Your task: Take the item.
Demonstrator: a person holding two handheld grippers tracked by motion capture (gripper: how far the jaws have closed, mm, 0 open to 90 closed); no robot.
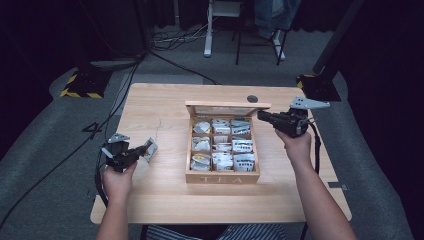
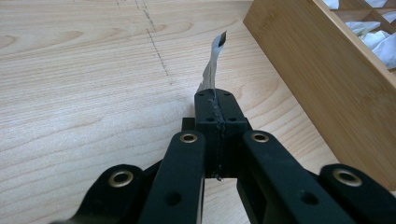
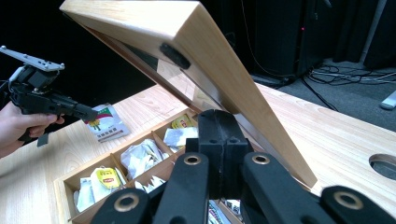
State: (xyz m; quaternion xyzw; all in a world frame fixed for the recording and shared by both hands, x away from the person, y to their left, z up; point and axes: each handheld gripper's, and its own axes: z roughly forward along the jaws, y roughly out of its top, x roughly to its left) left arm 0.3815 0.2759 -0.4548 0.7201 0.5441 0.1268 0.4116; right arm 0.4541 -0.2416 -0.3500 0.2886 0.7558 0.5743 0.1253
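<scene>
Nearest you, on the left side of the desk (image 1: 165, 200), your left gripper (image 1: 134, 154) is clenched on a tea bag sachet (image 1: 150, 148), pinching it by one edge. In the left gripper view the sachet (image 2: 212, 65) stands up edge-on from the closed jaws, its long axis running away from you, low over the bare wood. It is outside the tea box (image 1: 222, 176) and to its left, so the left hand is the nearer one and any set-down lies straight below it, toward the desk's left edge.

The box sits mid-desk with "TEA" on its front wall. Its nine compartments hold more sachets. In the right gripper view one yellow label (image 3: 107, 176) looks like Lipton, though the print is too small to be sure.

Farther off, toward the right edge, your right gripper (image 1: 265, 117) is closed, jaws together, and rests against the raised lid (image 1: 227, 105), apparently propping it. In the right gripper view the lid (image 3: 205, 60) slants over the jaws.
</scene>
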